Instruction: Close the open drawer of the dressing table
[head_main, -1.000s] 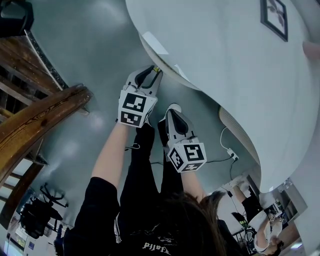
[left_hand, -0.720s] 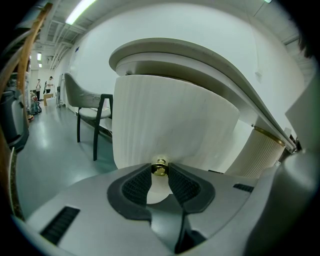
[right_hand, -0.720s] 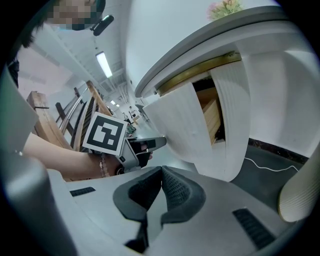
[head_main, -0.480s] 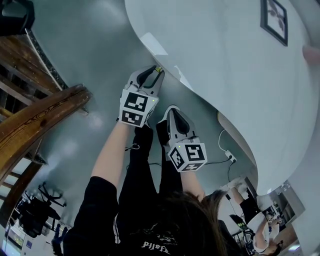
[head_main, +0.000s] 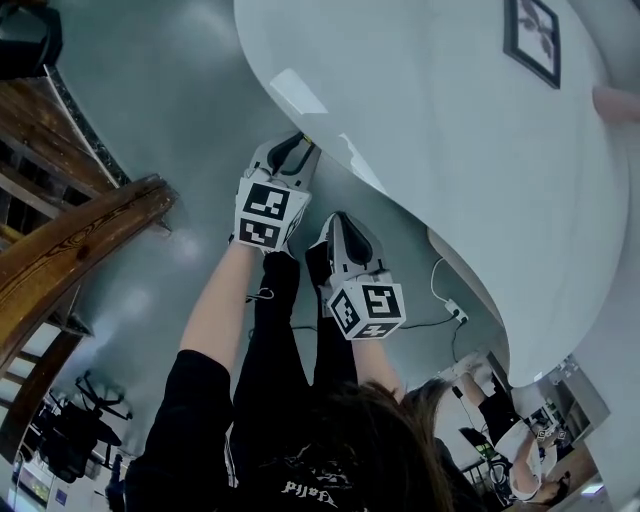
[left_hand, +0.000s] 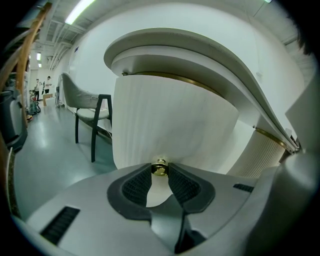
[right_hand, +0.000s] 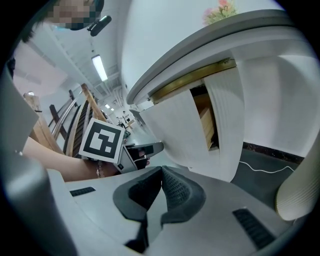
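Observation:
The white dressing table (head_main: 430, 120) has a ribbed, curved drawer front (left_hand: 170, 125) with a small brass knob (left_hand: 159, 168). My left gripper (left_hand: 159, 169) is shut on that knob, and in the head view its tips (head_main: 303, 143) sit right under the tabletop's edge. In the right gripper view the drawer (right_hand: 182, 132) stands pulled out, with its wooden side (right_hand: 207, 127) showing in the gap. My right gripper (right_hand: 160, 172) is shut on nothing. It hangs just beside and behind the left one (head_main: 335, 220), clear of the drawer.
A wooden stair rail (head_main: 80, 240) runs along the left. A black-legged chair (left_hand: 95, 117) stands left of the table. A white cable and socket strip (head_main: 455, 308) lie on the grey floor. A framed picture (head_main: 532, 35) is at the upper right.
The head view has drifted slightly, so the table sits a little further left in the picture. The left gripper stays on the knob and the right gripper keeps its place.

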